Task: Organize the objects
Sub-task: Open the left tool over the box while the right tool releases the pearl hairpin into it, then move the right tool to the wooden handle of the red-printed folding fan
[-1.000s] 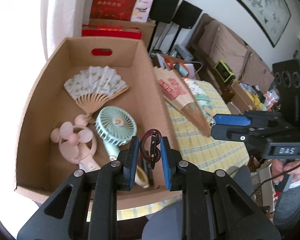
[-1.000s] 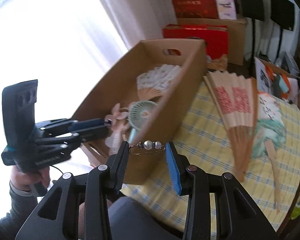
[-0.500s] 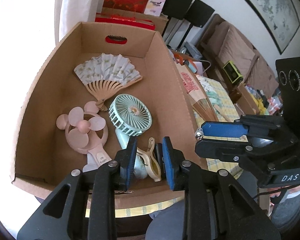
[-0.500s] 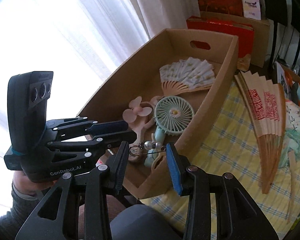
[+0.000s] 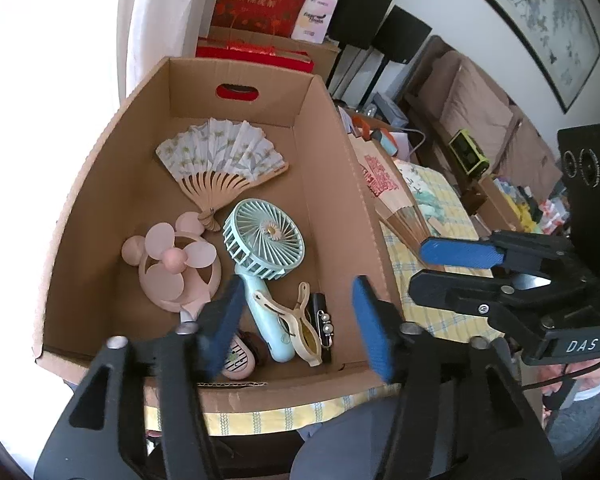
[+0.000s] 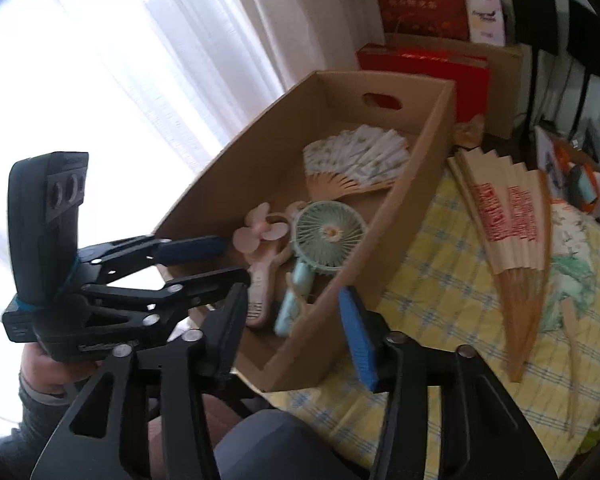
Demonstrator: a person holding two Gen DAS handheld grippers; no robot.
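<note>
My left gripper [image 5: 296, 312] hovers over the near end of the cardboard box [image 5: 112, 184]; its jaws are opening with nothing held between them. Below it lie a pearl pin [image 5: 327, 322], a beige hair clip [image 5: 296, 324] and a dark brown hair clip [image 5: 258, 346]. My right gripper [image 6: 294, 316] hangs over the box's [image 6: 420, 184] near right corner, its jaws also opening and empty. The box also holds a white folding fan [image 5: 220, 156], a teal hand fan [image 5: 266, 240] and a pink hand fan [image 5: 176, 260].
A red-printed folding fan [image 6: 508, 220] and a teal-painted fan [image 6: 572, 276] lie on the yellow checked tablecloth [image 6: 440, 320] right of the box. Red gift boxes [image 5: 260, 0] stand behind it, a curtain [image 6: 160, 60] to its left. A hand [image 6: 48, 364] holds the left gripper.
The left gripper let go of the brown hair clip and the right one dropped the pearl pin; both now lie in the box. Both pairs of jaws stand wider.
</note>
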